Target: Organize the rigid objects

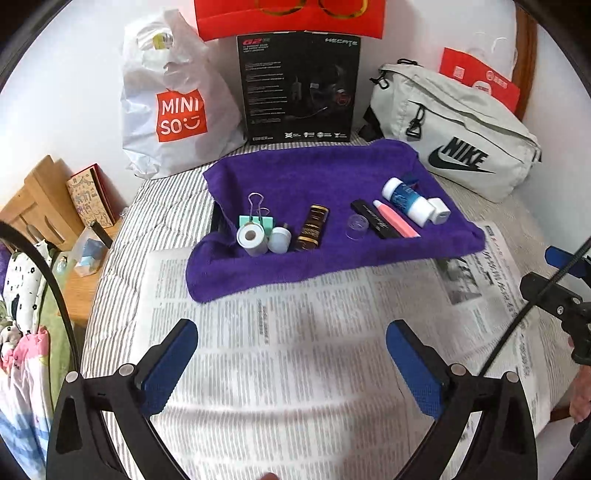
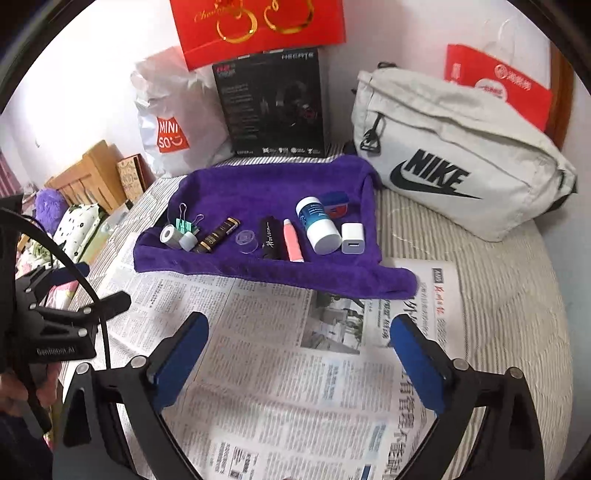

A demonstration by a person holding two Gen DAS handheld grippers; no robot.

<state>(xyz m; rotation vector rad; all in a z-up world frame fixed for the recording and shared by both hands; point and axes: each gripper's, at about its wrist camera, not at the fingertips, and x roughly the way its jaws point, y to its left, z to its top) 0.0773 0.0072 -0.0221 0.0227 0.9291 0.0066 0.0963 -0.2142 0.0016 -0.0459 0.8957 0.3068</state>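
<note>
A purple towel (image 1: 314, 177) (image 2: 266, 184) lies on the bed with a row of small items on it: a white tape roll (image 1: 252, 239) (image 2: 170, 235), a green binder clip (image 1: 258, 220), a small white cap (image 1: 279, 240), a brown-gold tube (image 1: 312, 228) (image 2: 218, 235), a clear cap (image 1: 357, 225) (image 2: 246, 240), a black tube (image 2: 270, 237), a pink tube (image 1: 397, 218) (image 2: 291, 240), a blue-white bottle (image 1: 406, 197) (image 2: 317, 225) and a white charger (image 1: 440, 209) (image 2: 352, 238). My left gripper (image 1: 291, 363) and my right gripper (image 2: 299, 362) are open and empty above the newspaper (image 1: 288, 350) (image 2: 295, 369), short of the towel.
Behind the towel stand a white Miniso bag (image 1: 173, 107), a black headset box (image 1: 299, 85), a red paper bag (image 2: 258, 26) and a grey Nike bag (image 1: 454, 136) (image 2: 454, 158). A wooden bedside stand (image 1: 40, 206) is at the left.
</note>
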